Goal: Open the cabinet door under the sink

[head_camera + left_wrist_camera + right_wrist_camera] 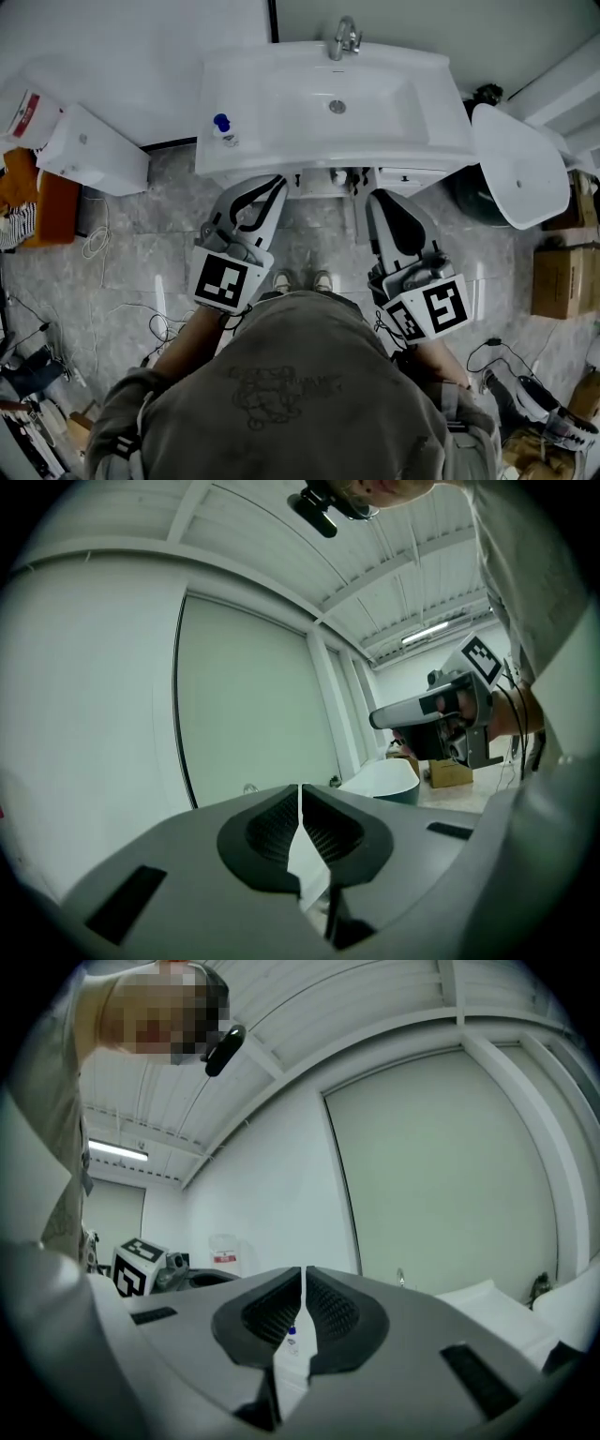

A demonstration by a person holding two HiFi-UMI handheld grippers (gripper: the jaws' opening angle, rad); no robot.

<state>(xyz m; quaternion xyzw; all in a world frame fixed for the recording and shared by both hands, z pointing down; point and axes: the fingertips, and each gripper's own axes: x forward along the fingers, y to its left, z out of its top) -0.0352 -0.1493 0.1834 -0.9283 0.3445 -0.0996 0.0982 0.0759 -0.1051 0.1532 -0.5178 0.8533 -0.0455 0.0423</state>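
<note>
White sink [281, 103] faced you; left gripper [273, 187] and right gripper [379, 201] had fingers closed, empty. Next, seemingly, reach down to the cabinet [408, 178] door.

The sink [281, 103] is smooth, glossy white ceramic, and its tap [344, 37] is shiny metal. The floor [159, 248] looks like grey stone tile with a dull sheen. The left tool [300, 791] and right tool [304, 1274] have matt grey plastic shells and black, finely ribbed pads [330, 832]. The person's top [300, 394] is soft grey-brown cloth. A box [561, 281] is plain brown cardboard.
</note>
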